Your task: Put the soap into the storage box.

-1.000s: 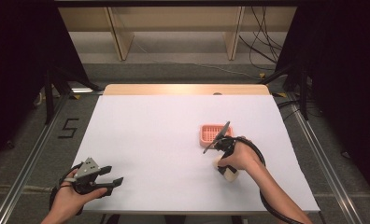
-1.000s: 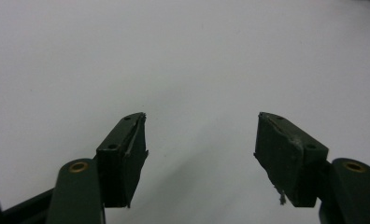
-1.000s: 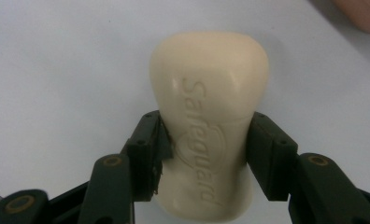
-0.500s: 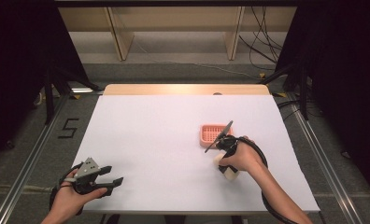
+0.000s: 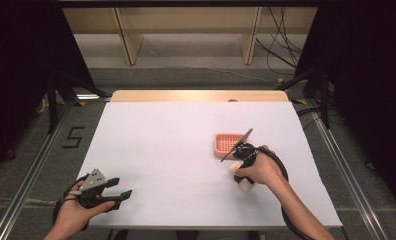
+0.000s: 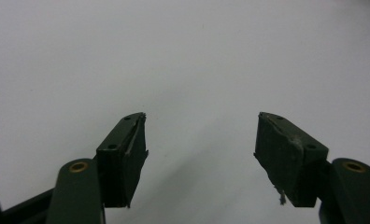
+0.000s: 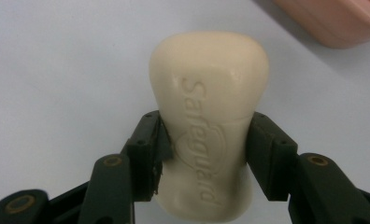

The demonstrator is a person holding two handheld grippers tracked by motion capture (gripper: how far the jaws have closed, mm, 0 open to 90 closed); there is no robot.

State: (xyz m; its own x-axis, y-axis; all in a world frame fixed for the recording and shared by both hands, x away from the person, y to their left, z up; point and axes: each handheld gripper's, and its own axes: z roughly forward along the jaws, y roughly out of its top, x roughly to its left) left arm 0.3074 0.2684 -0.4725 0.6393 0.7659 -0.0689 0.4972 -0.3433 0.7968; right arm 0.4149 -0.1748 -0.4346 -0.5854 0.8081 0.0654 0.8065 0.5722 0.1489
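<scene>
A cream soap bar (image 7: 210,116) stamped "Safeguard" sits between the jaws of my right gripper (image 7: 205,149), which is shut on its waist. In the high view the soap bar (image 5: 245,183) shows below the person's right hand, just above the white table, and the right gripper (image 5: 238,165) sits near the front edge of a pink soap dish (image 5: 228,144). The dish's corner (image 7: 332,21) lies at the upper right of the right gripper view. My left gripper (image 5: 117,195) rests at the table's front left, open, with nothing between its jaws (image 6: 199,149).
A white sheet covers the table (image 5: 161,140), with a wooden strip along its far edge. Cables trail from both grippers. Shelving and loose wires stand beyond the table; metal rails run along both sides on the floor.
The right hand and gripper with the soap have shifted only slightly near the dish. The left gripper has stayed put.
</scene>
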